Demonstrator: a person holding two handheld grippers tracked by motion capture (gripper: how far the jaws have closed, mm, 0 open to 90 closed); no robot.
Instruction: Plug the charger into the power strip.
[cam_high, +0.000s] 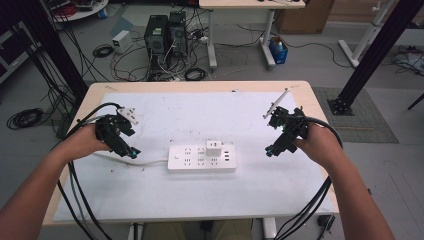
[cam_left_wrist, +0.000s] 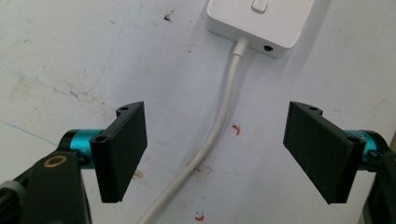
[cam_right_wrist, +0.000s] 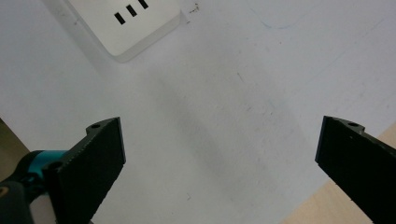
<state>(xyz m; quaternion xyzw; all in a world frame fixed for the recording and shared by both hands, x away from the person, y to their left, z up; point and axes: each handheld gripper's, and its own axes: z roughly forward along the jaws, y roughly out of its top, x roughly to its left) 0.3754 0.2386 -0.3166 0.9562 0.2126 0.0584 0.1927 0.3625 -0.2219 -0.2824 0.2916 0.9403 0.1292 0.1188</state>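
Two sets of fingers flank one power strip (cam_high: 201, 158), and which side of it each stands on is what your next move turns on. The strip lies flat at the middle of the worktop (cam_high: 200, 107), long axis running from 9 to 3 o'clock in the high view, with a small white adapter (cam_high: 214, 147) plugged into its far row of sockets, right of centre.

Your left gripper (cam_high: 133, 152) sits at 9 o'clock from the strip, close to the end where the white cord (cam_high: 150, 162) leaves it. In the left gripper view its fingers (cam_left_wrist: 122, 148) are spread, the cord running up between them toward the strip's end at 12 o'clock, nothing pinched.

Your right gripper (cam_high: 270, 149) hangs at 3 o'clock from the strip, a little apart from the end with the three small slots. In the right gripper view its fingers (cam_right_wrist: 95, 164) stand wide with bare worktop between them, and the strip's corner lies off at 11 o'clock.

By my reading the left is slightly nearer the strip; the adapter lies closer to the right. No containers stand on the worktop.
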